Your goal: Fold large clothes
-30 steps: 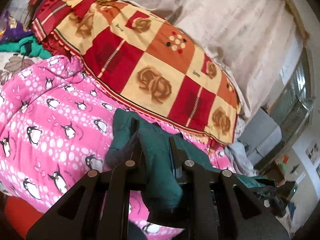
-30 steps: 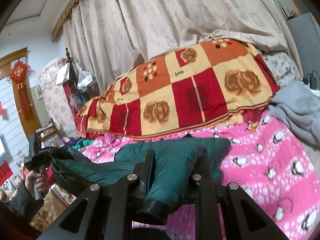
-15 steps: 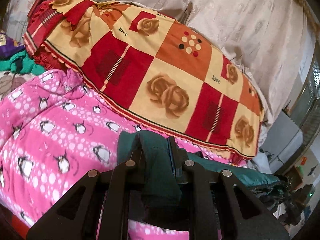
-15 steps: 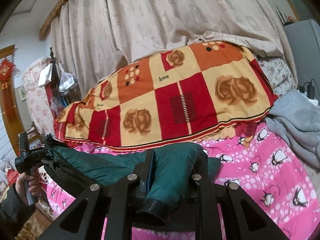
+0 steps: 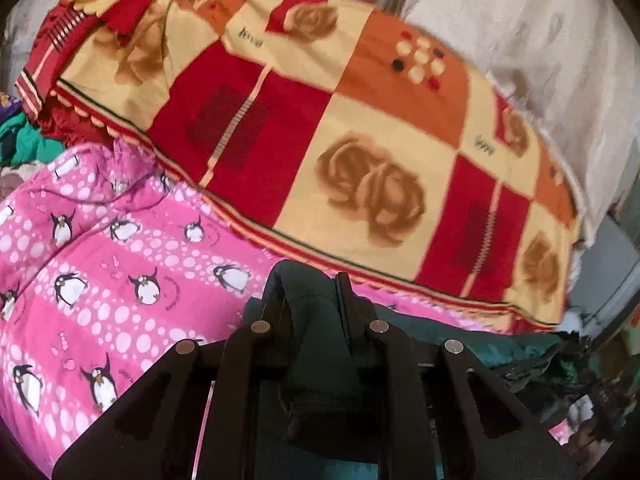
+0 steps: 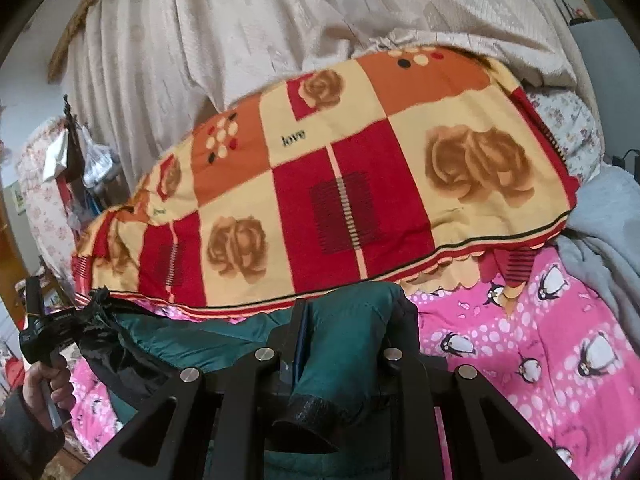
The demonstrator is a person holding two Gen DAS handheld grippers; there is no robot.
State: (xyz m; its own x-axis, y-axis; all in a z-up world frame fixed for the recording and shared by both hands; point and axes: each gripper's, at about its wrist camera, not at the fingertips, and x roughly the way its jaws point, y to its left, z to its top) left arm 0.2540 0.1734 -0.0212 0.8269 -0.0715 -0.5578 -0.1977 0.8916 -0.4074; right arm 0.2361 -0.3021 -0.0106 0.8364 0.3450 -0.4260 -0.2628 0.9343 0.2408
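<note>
A dark green padded jacket [image 6: 224, 344] hangs stretched between my two grippers over the pink penguin-print quilt [image 5: 100, 272]. My left gripper [image 5: 310, 300] is shut on a bunched fold of the jacket [image 5: 316, 344], which drapes down between its fingers. My right gripper [image 6: 344, 320] is shut on a sleeve of the jacket, whose black ribbed cuff [image 6: 308, 420] hangs below the jaws. In the right wrist view the left gripper [image 6: 80, 316] appears at the far left, held by a hand [image 6: 44, 388], with the jacket's other end in it.
A red, orange and cream rose-patterned blanket [image 5: 360, 140] lies heaped across the back of the bed, before beige curtains [image 6: 280, 24]. A grey garment [image 6: 600, 232] lies at the right. Green clothing [image 5: 24, 140] sits at the left edge.
Both grippers have moved forward over the bed with the jacket between them; the rose blanket now looms closer and larger in both views. Their grips are unchanged.
</note>
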